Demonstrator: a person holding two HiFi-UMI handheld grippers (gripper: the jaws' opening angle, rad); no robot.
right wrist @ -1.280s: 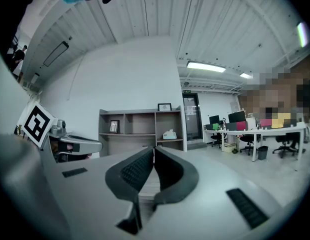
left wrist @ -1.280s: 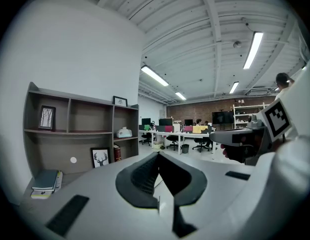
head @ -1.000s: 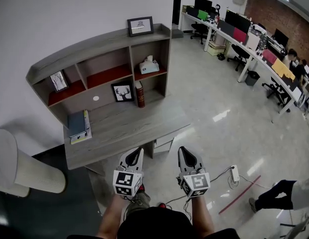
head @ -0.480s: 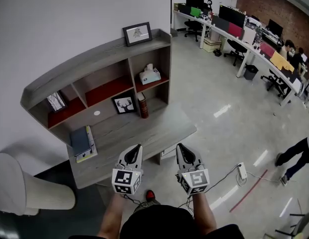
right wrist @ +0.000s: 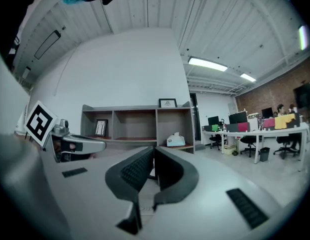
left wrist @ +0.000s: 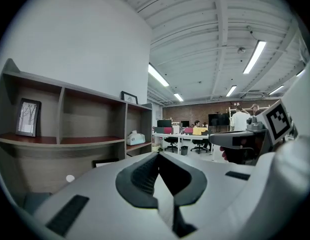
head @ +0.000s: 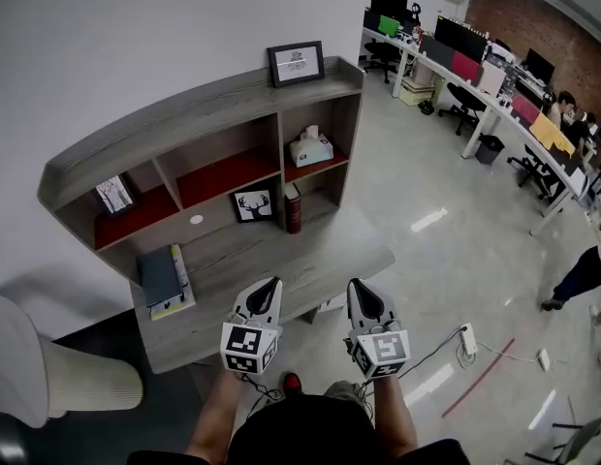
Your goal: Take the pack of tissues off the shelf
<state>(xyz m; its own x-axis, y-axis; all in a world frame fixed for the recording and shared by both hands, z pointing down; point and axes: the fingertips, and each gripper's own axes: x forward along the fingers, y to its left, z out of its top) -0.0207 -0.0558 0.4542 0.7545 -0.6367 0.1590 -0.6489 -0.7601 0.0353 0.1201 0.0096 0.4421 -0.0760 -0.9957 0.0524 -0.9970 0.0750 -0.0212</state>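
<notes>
1. Step in hand, judged from the layout: approach only, with no reach begun. Nothing grasped, nothing touched.
2. Left gripper (head: 269, 287): low in the centre of the head view, clenched on nothing, pads pressed together in the left gripper view. Well apart from the shelf (head: 184, 114).
3. Right gripper (head: 358, 287): just to the right of the left one, likewise clenched and empty, pointing up the frame toward the shelf.
4. Pack of tissues (head: 310, 150): upper centre-right of the head view, sitting on the red board in the rightmost upper compartment, a white sheet poking out of its top. Apart from both compartment walls, as far as can be made out. Small and mid-frame in the left gripper view (left wrist: 135, 138) and the right gripper view (right wrist: 175, 141).
5. Close by: a framed picture (head: 296, 63) on the top board right above that compartment; a dark red upright thing (head: 292, 208) and a deer picture (head: 250, 204) below it at desk level.
6. Next move, as a judgement:
   - Close the gap across the desk (head: 310, 250) first.
   - Lift one gripper to compartment height, probably the right, given the pack's place toward the right of the frame.
   - Release the jaws wide before entering, slide in level under the top board, and straddle the pack's sides.
   - Clench lightly, as the pack looks soft and likely to crush.
   - Draw it straight back out toward the bottom of the frame.
7. Worth minding: clipping the top board or the side wall on the way in, and pushing the pack deeper instead of gripping it.
</notes>
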